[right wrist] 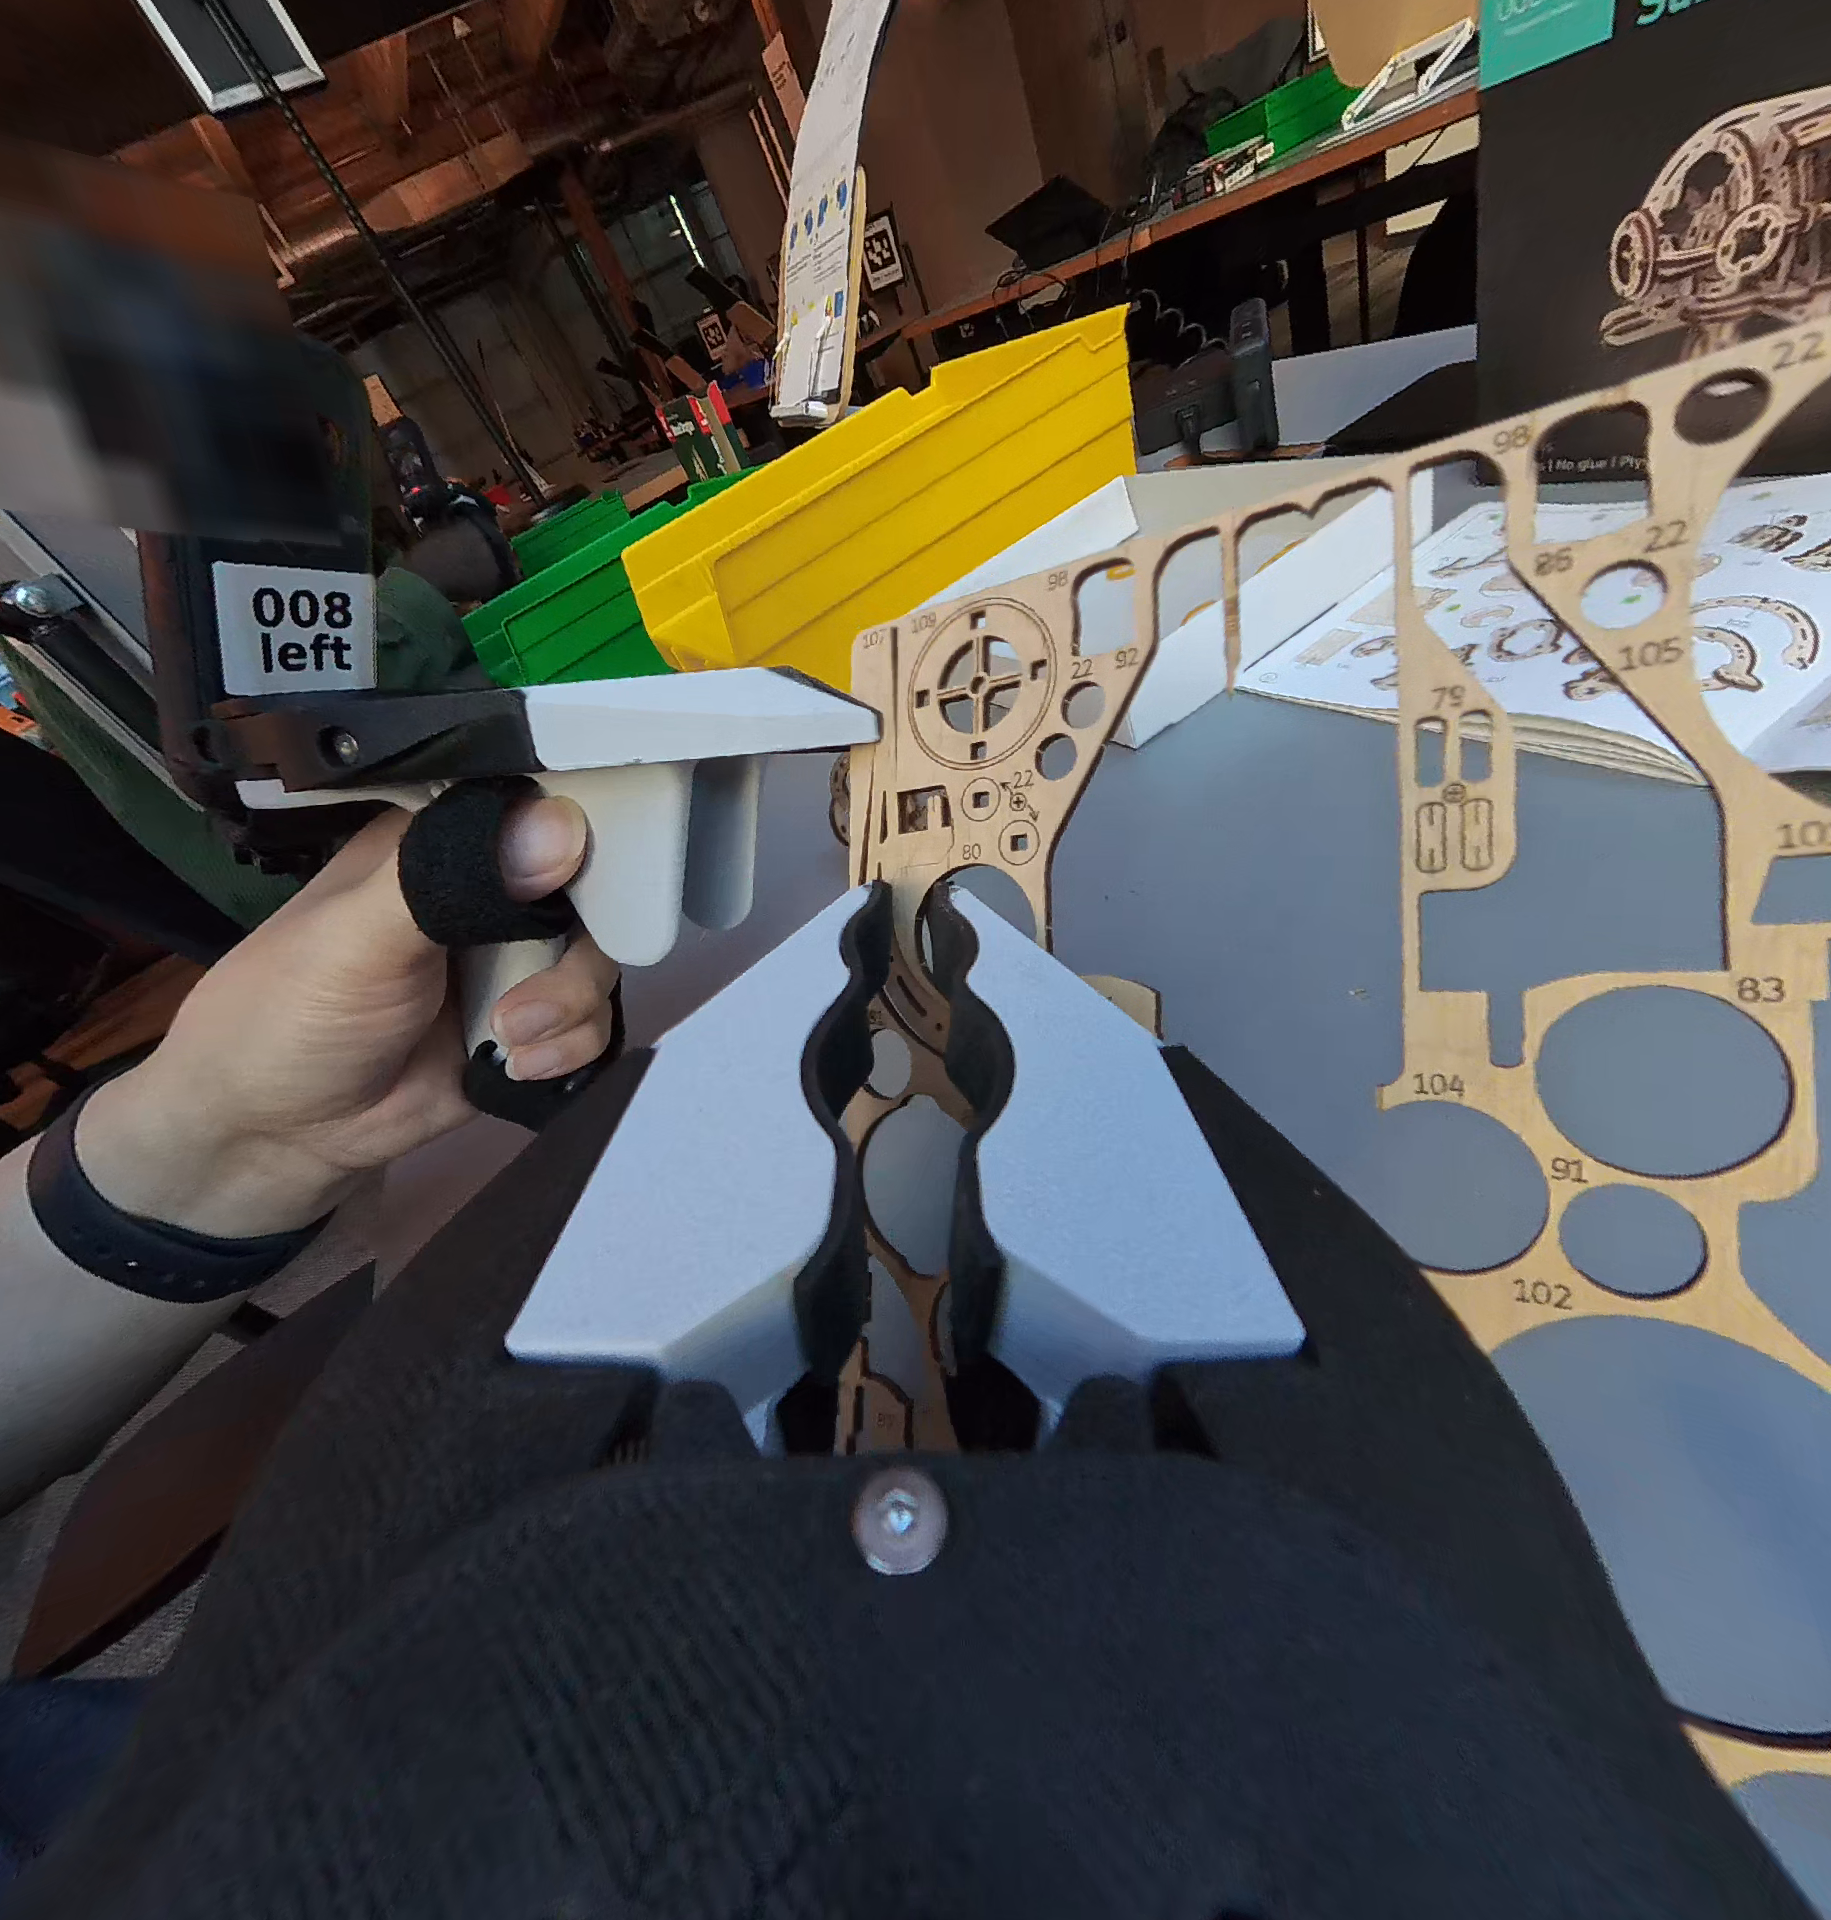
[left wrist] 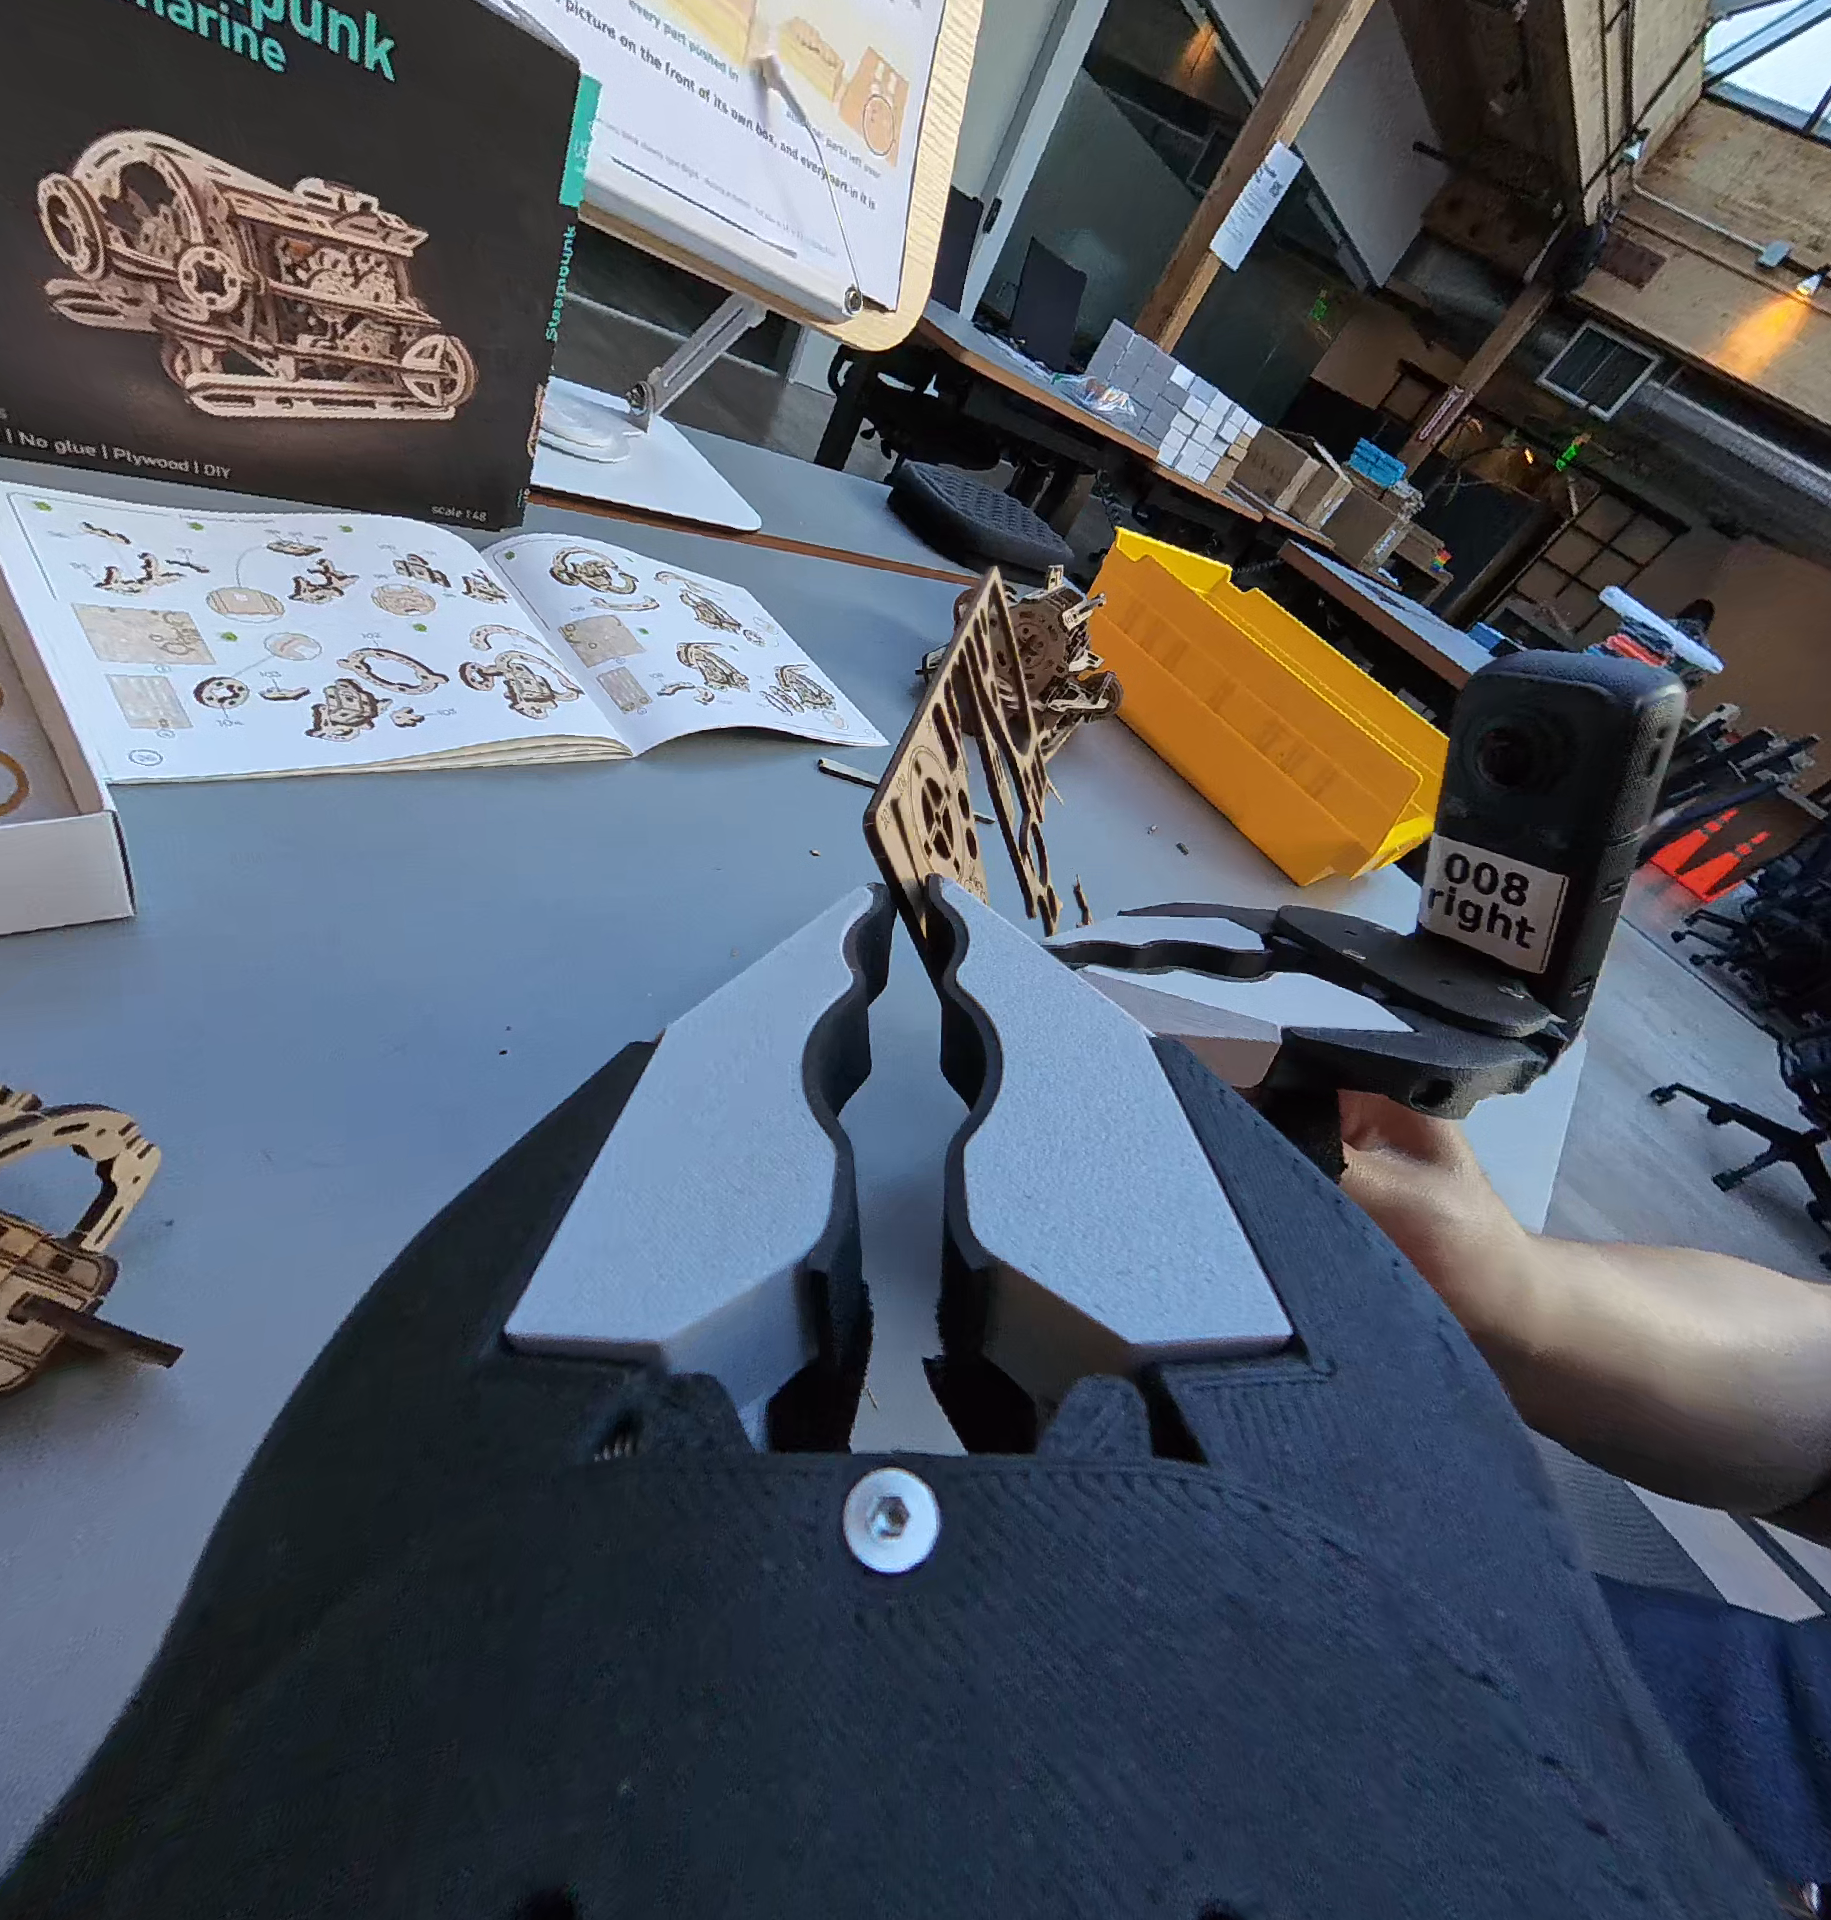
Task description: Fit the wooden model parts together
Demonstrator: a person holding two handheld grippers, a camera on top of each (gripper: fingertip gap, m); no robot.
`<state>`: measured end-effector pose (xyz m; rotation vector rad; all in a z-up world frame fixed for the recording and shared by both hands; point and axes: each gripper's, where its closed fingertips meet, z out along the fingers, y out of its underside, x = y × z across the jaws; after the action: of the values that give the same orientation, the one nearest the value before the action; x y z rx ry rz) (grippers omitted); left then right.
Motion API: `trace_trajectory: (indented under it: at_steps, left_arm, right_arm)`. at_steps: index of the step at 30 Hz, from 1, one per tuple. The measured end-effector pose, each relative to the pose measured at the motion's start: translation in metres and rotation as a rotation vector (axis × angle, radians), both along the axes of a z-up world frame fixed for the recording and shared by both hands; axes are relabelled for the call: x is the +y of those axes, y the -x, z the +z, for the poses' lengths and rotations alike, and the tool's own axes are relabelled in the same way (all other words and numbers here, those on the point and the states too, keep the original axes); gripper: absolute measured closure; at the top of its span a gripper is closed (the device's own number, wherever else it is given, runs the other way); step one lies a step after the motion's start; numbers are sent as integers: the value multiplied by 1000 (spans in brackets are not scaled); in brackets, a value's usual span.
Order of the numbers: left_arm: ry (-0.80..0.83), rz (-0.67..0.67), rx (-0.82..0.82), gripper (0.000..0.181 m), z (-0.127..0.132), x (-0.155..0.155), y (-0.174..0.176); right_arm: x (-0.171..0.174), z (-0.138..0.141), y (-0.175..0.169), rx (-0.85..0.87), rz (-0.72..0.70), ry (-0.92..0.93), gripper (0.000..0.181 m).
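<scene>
Plywood sheet point(right wrist: 1451, 935) edge pinched, 2 grippers

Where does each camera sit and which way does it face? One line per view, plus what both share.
Left wrist view: on the left gripper, facing across the table toward instruction booklet and yellow bin; jaws pinch the plywood parts sheet; right forearm shows.
Right wrist view: on the right gripper, facing that sheet in its jaws; left hand shows.
Shared: sheet, bin, booklet.
</scene>
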<state>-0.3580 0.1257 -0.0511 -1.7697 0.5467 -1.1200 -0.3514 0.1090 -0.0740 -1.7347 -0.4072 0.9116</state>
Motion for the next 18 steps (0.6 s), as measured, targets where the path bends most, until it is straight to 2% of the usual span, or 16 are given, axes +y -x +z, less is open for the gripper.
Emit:
trace_trajectory:
  at_steps: [8, 13, 16, 18]
  left_arm:
    - [202, -138, -145, 181, -12, -9, -1]
    - [222, -203, -125, 180, -26, -13, -6]
    - [245, -281, -124, 180, -31, -22, -14]
    - [239, -336, -76, 179, -39, -32, -21]
  right_arm:
    - [-9, -11, -2, 10, 79, 130, 174]
    - [-25, -23, -13, -208, 145, 166, 163]
    - [-30, -4, -22, -361, 214, 58, 148]
    - [-20, 13, -26, -474, 257, -43, 137]
